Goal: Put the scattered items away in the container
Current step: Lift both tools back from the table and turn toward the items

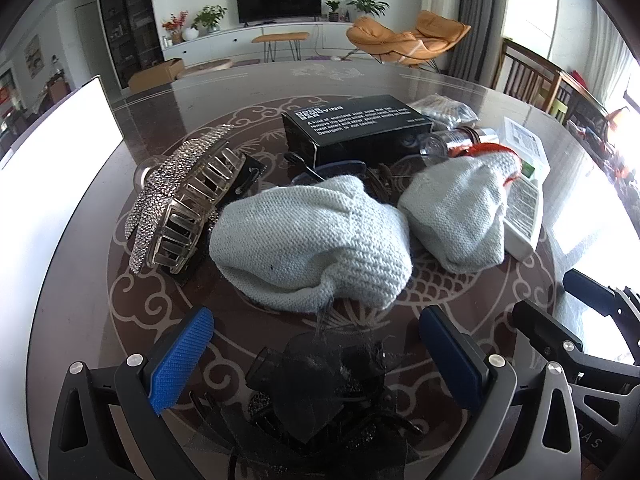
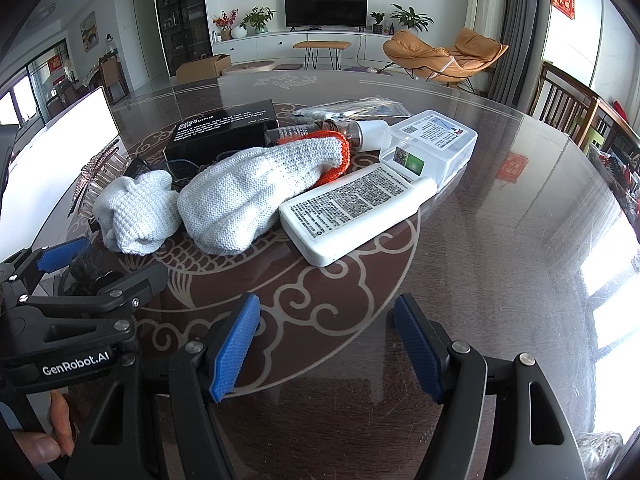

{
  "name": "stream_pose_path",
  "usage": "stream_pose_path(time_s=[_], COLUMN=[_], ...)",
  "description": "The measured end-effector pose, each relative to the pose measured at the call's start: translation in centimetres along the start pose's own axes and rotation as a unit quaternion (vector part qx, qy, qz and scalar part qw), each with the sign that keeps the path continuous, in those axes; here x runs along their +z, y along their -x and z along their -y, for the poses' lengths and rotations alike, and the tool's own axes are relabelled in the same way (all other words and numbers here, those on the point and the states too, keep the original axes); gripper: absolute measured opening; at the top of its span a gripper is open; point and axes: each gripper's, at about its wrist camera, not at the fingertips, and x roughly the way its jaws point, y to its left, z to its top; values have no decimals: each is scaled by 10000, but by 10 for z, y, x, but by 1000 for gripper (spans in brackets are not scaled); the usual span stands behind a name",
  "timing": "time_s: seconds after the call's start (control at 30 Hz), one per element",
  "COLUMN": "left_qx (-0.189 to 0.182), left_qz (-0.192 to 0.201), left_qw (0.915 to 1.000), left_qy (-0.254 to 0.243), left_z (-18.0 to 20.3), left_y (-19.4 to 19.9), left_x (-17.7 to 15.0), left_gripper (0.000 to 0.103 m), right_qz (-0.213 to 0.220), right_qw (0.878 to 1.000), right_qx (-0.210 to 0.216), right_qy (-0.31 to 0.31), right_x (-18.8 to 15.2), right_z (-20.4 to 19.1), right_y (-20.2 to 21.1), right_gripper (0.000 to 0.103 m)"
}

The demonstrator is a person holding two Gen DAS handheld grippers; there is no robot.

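Both claws hang low over the round glass worktop (image 2: 500, 208) with their blue pads spread wide. The left claw (image 1: 316, 344) grips nothing, though a black mesh hair accessory (image 1: 320, 376) lies on the glass between its fingers; the right claw (image 2: 326, 344) is empty over bare glass. Ahead sit two grey knit gloves (image 1: 308, 240) (one with an orange cuff), a rhinestone hair clip (image 1: 180, 196) at the left, a black box (image 1: 356, 124) behind, and a white labelled bottle (image 2: 356, 212) touching a clear plastic case (image 2: 432, 148). I cannot tell which item is the container.
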Motion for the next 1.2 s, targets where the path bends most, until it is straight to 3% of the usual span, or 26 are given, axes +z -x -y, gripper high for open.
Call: stream_pose_path(time_s=[0.07, 0.3, 0.4, 0.53, 0.6, 0.7, 0.8, 0.9, 1.0, 1.07, 1.2], left_qx=[-71, -124, -258, -243, -297, -218, -212, -133, -166, -270, -549], left_qz=[-62, 370, 277, 124, 149, 243, 343, 333, 292, 265, 145], left_qw=[9999, 9972, 9954, 9942, 9943, 9952, 9957, 9969, 9970, 9963, 9931], left_qy=[-38, 640, 879, 1036, 1008, 922, 834, 704, 694, 772, 1026], left_z=[-5, -49, -61, -68, -71, -75, -77, -79, -83, -85, -79], left_y=[10, 74, 75, 78, 84, 103, 117, 124, 127, 125, 116], left_x=[-8, -44, -50, -69, -78, -95, -107, -116, -121, -120, -101], left_gripper=[103, 103, 103, 103, 103, 103, 103, 103, 103, 103, 103], right_qz=[-25, 330, 169, -231, -207, -47, -260, -441, -454, -475, -335], right_qw=[10000, 9973, 9957, 9862, 9890, 9963, 9965, 9903, 9719, 9618, 9712], right_qx=[43, 594, 776, 1616, 1467, 853, 775, 1238, 2232, 2653, 2350], right_qy=[75, -283, -468, -278, -29, 24, 148, 453, 600, 472, 209], right_x=[-8, -46, -32, -4, 4, 11, 14, 10, -1, -9, -29], right_z=[2, 21, 20, -18, -38, -48, -58, -77, -90, -85, -56], right_y=[6, 58, 53, 44, 43, 35, 17, 10, 25, 38, 63], right_gripper=[70, 70, 70, 70, 70, 70, 70, 70, 70, 70, 70])
